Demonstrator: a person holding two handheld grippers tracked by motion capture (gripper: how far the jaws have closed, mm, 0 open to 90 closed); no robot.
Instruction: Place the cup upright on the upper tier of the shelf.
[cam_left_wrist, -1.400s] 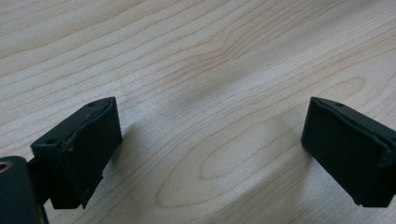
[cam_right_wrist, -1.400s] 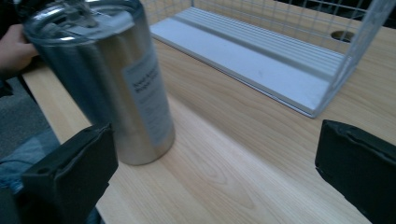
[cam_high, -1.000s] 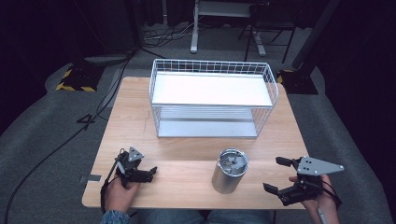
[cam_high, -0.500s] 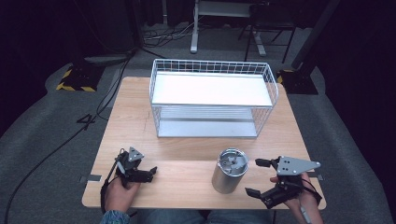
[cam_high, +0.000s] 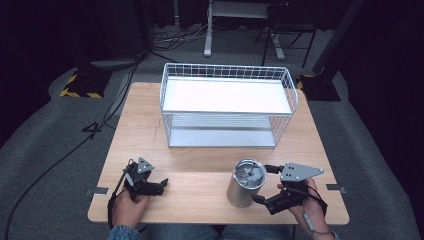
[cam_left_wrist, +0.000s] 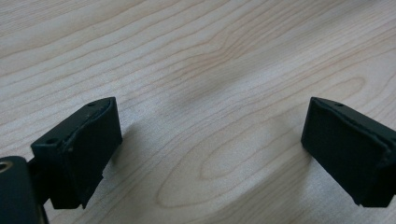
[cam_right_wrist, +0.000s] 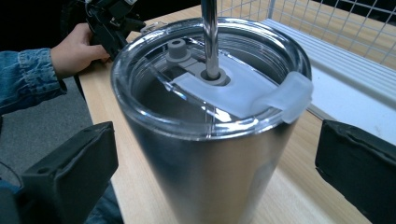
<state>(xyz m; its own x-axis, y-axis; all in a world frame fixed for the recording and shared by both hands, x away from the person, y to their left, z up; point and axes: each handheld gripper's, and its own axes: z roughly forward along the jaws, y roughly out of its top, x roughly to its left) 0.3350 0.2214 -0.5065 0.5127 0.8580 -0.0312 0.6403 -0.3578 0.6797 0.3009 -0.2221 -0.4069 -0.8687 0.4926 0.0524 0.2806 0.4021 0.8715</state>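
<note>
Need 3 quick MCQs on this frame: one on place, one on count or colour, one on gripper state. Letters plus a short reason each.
1. Where does the steel tumbler stand?
A. inside the wire basket
B. on the table in front of the basket, near the right gripper
C. beside the left gripper

2. How many shelves does the white wire basket have?
A. one
B. two
C. four

3. How are the right gripper jaws set?
A. shut on the tumbler
B. shut with nothing between them
C. open, one on each side of the tumbler

Answers:
1 B: the high view shows it on the wooden table, outside the basket.
2 B: a white upper shelf and a lower one show.
3 C: the right gripper view shows a gap between each jaw and the tumbler wall.
</note>
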